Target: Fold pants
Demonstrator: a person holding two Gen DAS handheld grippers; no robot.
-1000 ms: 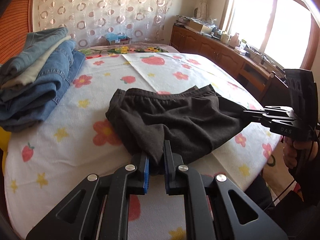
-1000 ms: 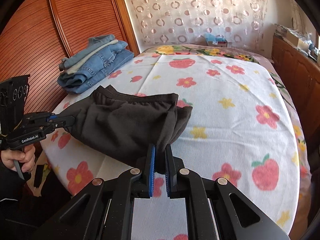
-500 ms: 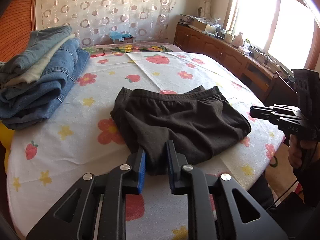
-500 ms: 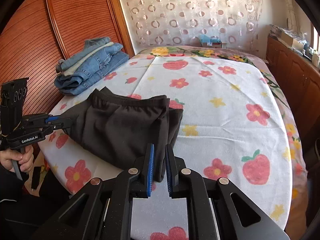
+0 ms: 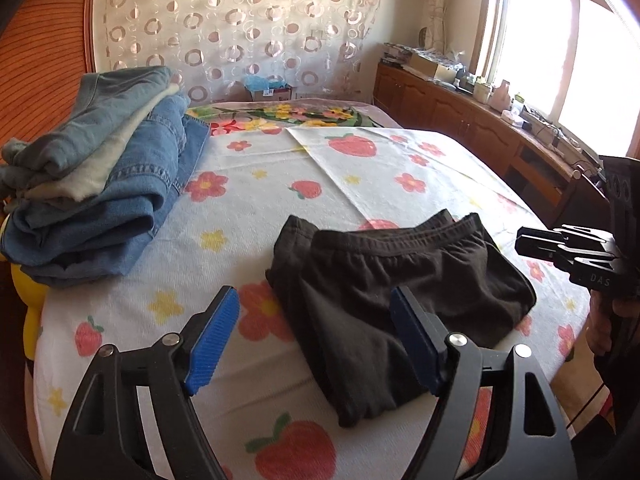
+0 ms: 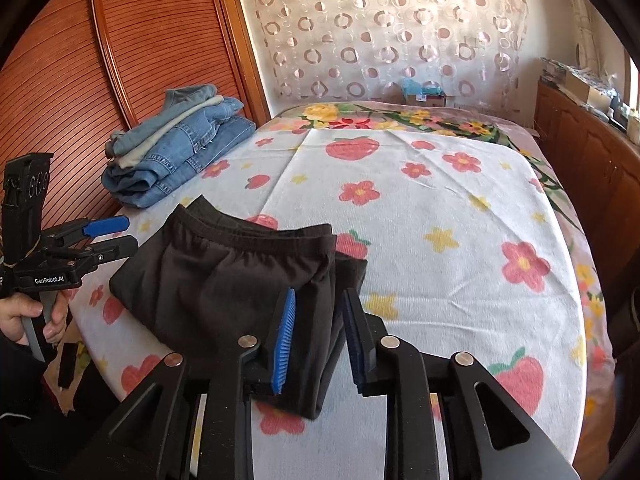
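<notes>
While the stack of folded jeans [image 5: 100, 184] sits off at the left edge of the bed [image 5: 248, 208], the black pants [image 5: 396, 292] lie folded near the front edge, on the strawberry sheet. Left gripper [image 5: 316, 340] has just been opening and its jaws now stand wide, nothing pinched, the pants' left edge lying loose between the blue pads. Right gripper [image 6: 320, 336] has been opening too, only partway; the fabric's corner sits between the pads but doesn't look squeezed. My worry: that front corner hangs close to the bed's edge, so if either gripper snags the cloth pulling away, the fold could drag open or slide off.
</notes>
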